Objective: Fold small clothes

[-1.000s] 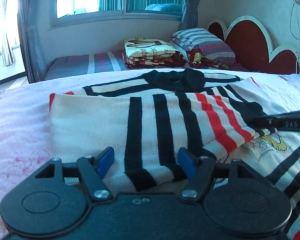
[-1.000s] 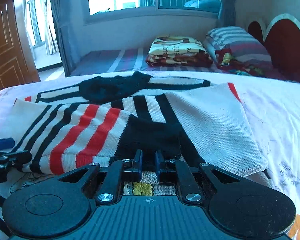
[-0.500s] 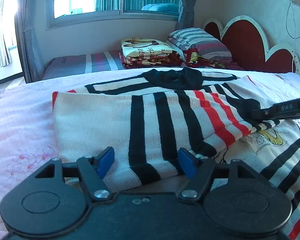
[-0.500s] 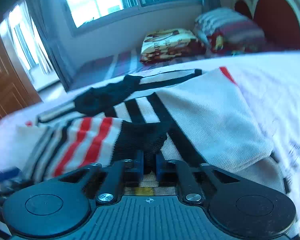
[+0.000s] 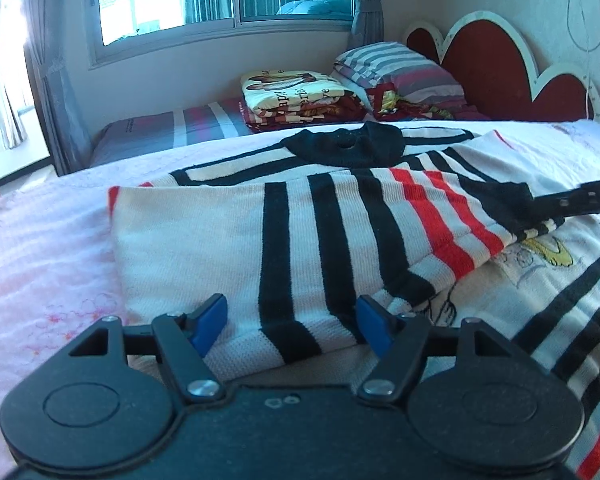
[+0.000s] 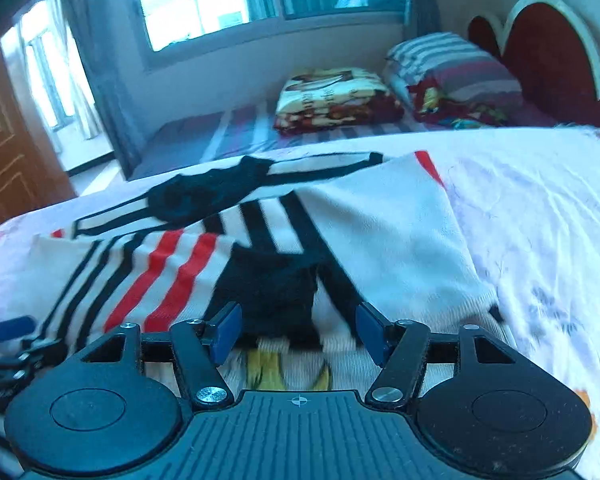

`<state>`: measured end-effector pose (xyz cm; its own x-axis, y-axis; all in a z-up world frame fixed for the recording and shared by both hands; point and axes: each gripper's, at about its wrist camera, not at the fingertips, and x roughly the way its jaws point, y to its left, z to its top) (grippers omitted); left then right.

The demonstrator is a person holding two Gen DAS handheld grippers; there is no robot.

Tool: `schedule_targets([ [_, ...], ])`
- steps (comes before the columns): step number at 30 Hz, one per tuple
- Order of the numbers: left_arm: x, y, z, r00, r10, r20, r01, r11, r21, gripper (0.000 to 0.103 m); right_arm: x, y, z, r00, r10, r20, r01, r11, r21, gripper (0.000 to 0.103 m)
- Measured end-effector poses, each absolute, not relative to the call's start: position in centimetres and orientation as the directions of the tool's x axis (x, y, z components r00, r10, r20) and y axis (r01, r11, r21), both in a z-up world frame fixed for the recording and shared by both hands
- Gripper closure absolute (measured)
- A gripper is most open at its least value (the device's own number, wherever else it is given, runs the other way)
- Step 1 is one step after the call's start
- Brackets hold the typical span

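A cream knit sweater [image 5: 228,240] with black and red stripes and a black collar lies on the bed, both sleeves folded across its front. My left gripper [image 5: 290,322] is open, its blue pads either side of the left sleeve's edge, holding nothing. My right gripper [image 6: 298,332] is open just behind the black cuff [image 6: 268,292] of the left sleeve, which lies loose on the sweater [image 6: 388,232]. In the left wrist view the right gripper's fingers [image 5: 580,200] reach in from the right by that cuff. The left gripper [image 6: 8,344] shows at the right wrist view's left edge.
The bed has a pale floral sheet [image 5: 40,256]. A folded printed blanket [image 5: 296,94] and a striped pillow [image 5: 400,70] lie on a second bed behind. A red heart-shaped headboard [image 5: 500,76] stands at the right. A wooden door [image 6: 12,152] is at the left.
My right gripper was shut on the black cuff and has now opened, leaving the cuff lying on the sweater. The left gripper stayed open and shifted only slightly.
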<state>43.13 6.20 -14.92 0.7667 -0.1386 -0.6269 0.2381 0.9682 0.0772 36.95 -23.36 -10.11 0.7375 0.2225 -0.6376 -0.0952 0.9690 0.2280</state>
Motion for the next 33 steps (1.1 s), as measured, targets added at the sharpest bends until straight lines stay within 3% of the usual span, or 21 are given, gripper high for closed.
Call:
schedule_targets([
  [1,42.5,6.1,-14.7,0.773,-0.126,-0.622,0.228,0.970,0.087,0.023,36.2,-23.7,-9.9,0.737,0.226,-0.637,-0.102,0.969,0.226,0.040],
  [3,41.0,6.0,-14.3,0.779,-0.105,-0.618,0.204,0.975,0.091,0.019,34.6,-24.5,-9.5,0.743,0.233,-0.628,-0.116,0.968,0.222,0.040],
  [11,31.8,6.0,-13.7,0.747,-0.008,-0.665,0.093,0.992,0.091,0.018,25.9,-30.4,-8.3,0.723,0.305,-0.620,-0.135,0.942,0.306,0.040],
  [14,27.2,6.6,-13.6,0.719,0.007,-0.695,0.053,0.996,0.065,0.023,21.9,-32.9,-8.5,0.686,0.340,-0.643,-0.141,0.929,0.341,0.040],
  [18,21.3,8.8,-14.1,0.675,-0.041,-0.737,-0.047,0.994,-0.098,0.044,16.5,-37.0,-8.9,0.653,0.383,-0.653,-0.104,0.900,0.424,0.040],
  [21,17.8,9.6,-14.1,0.681,-0.108,-0.724,-0.077,0.973,-0.218,0.044,13.5,-39.3,-9.6,0.612,0.451,-0.649,-0.084,0.854,0.514,0.041],
  [24,15.9,10.1,-14.5,0.680,-0.214,-0.702,-0.075,0.931,-0.356,0.045,11.6,-40.5,-10.6,0.549,0.549,-0.630,-0.077,0.784,0.616,0.060],
  [27,15.4,10.2,-15.1,0.674,-0.312,-0.670,-0.080,0.870,-0.486,0.047,10.2,-40.4,-11.2,0.525,0.575,-0.627,-0.078,0.766,0.638,0.061],
  [33,16.8,10.9,-16.4,0.693,-0.376,-0.615,-0.103,0.793,-0.601,0.047,11.1,-40.0,-12.2,0.513,0.628,-0.585,-0.050,0.702,0.710,0.061],
])
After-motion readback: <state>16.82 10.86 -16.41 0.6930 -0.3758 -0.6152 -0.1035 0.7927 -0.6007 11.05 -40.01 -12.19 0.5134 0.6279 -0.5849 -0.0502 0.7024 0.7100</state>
